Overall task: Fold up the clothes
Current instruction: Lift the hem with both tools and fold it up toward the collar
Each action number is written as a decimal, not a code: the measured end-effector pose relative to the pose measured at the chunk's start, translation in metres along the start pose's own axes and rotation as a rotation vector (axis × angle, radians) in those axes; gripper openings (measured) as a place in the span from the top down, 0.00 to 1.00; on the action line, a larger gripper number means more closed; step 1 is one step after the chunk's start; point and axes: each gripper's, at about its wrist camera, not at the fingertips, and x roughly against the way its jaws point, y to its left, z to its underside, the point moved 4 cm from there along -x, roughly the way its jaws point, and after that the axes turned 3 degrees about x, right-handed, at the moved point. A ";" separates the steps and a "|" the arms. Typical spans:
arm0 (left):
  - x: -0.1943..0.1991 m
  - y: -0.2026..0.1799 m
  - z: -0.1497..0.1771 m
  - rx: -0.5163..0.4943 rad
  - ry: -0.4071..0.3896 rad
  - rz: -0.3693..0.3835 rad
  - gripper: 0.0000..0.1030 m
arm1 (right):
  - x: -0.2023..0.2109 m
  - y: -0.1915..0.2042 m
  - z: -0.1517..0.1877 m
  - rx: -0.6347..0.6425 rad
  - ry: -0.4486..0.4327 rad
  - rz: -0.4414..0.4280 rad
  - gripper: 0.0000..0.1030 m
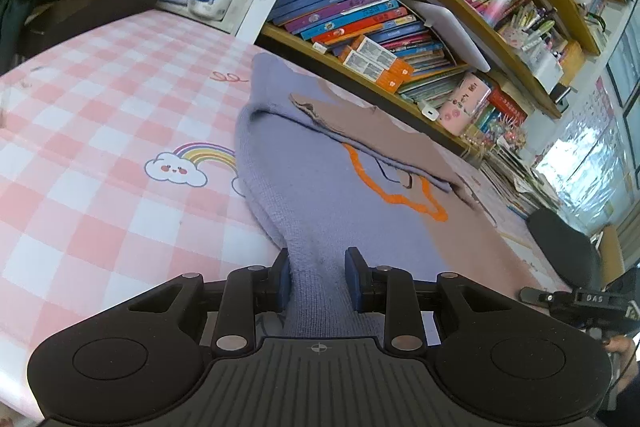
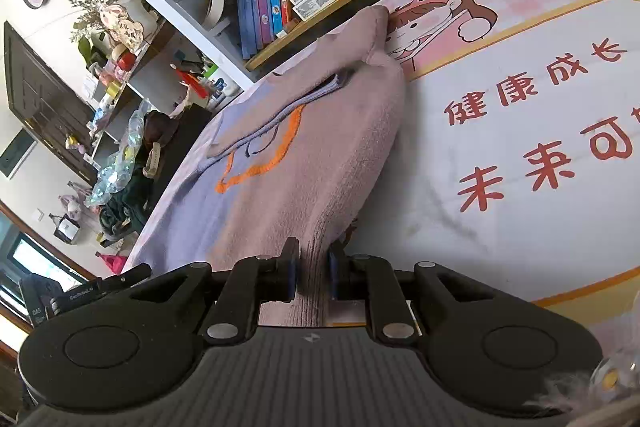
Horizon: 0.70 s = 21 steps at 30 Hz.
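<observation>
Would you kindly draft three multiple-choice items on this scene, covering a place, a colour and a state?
1. Where does the sweater lie?
A. on the pink checked table cover
B. on the bookshelf
C. on the floor

2. What colour is the outline stitched on the sweater?
A. green
B. orange
C. black

3. How is the left gripper?
A. open, clear of cloth
B. out of view
C. shut on the sweater

Answers: 1 A, the cover shows around it; 2 B, an orange line crosses the knit; 3 C, the fabric is pinched between the pads.
</observation>
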 end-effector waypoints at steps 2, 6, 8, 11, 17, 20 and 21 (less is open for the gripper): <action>0.000 -0.002 0.000 -0.010 -0.001 -0.007 0.72 | 0.000 0.001 0.000 0.003 0.000 0.002 0.86; 0.001 0.000 0.000 0.012 -0.002 -0.004 0.72 | 0.000 0.001 -0.001 0.003 -0.001 0.003 0.86; 0.002 0.002 0.000 0.020 -0.004 0.005 0.73 | 0.000 0.002 -0.001 0.007 -0.002 0.007 0.86; 0.002 0.004 0.000 0.034 -0.005 0.014 0.77 | 0.000 0.004 -0.001 0.020 -0.004 0.013 0.86; 0.002 0.004 0.003 0.043 0.030 0.041 0.89 | 0.003 -0.002 0.003 0.004 -0.002 -0.009 0.92; 0.007 0.001 0.008 0.052 0.060 0.081 0.90 | 0.025 0.001 0.008 0.009 -0.004 -0.034 0.92; 0.010 -0.002 0.010 0.057 0.069 0.092 0.90 | 0.032 0.002 0.009 0.011 -0.004 -0.044 0.92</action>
